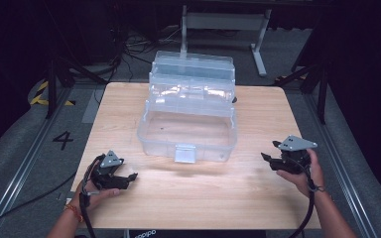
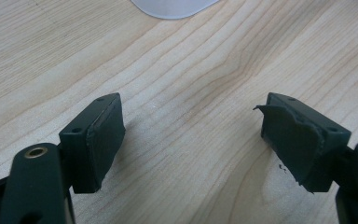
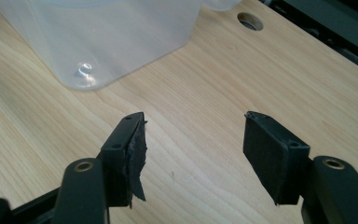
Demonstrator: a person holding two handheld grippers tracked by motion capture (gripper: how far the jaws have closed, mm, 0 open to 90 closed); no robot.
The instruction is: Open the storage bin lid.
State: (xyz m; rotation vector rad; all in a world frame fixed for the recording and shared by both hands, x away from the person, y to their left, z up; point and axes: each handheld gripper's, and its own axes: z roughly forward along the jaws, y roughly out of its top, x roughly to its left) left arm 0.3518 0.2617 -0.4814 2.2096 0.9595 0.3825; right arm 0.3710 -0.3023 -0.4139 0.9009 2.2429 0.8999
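A clear plastic storage box (image 1: 188,116) with tiered trays stands open in the middle of the wooden table (image 1: 188,198). My left gripper (image 1: 131,177) rests near the front left of the table, a hand around it, jaws apart over bare wood. In the left gripper view the left gripper (image 2: 191,135) holds nothing, and a corner of the box (image 2: 172,7) shows at the top. My right gripper (image 1: 269,159) hovers at the table's right side, right of the box. In the right gripper view the right gripper (image 3: 193,149) stands open and empty, with the box's corner (image 3: 98,42) ahead to the left.
The box's front latch (image 1: 185,153) faces me. A round hole (image 3: 250,21) is cut in the table near its edge. Beyond the table are a white stand (image 1: 223,22), cables on the floor and dark frame legs on both sides.
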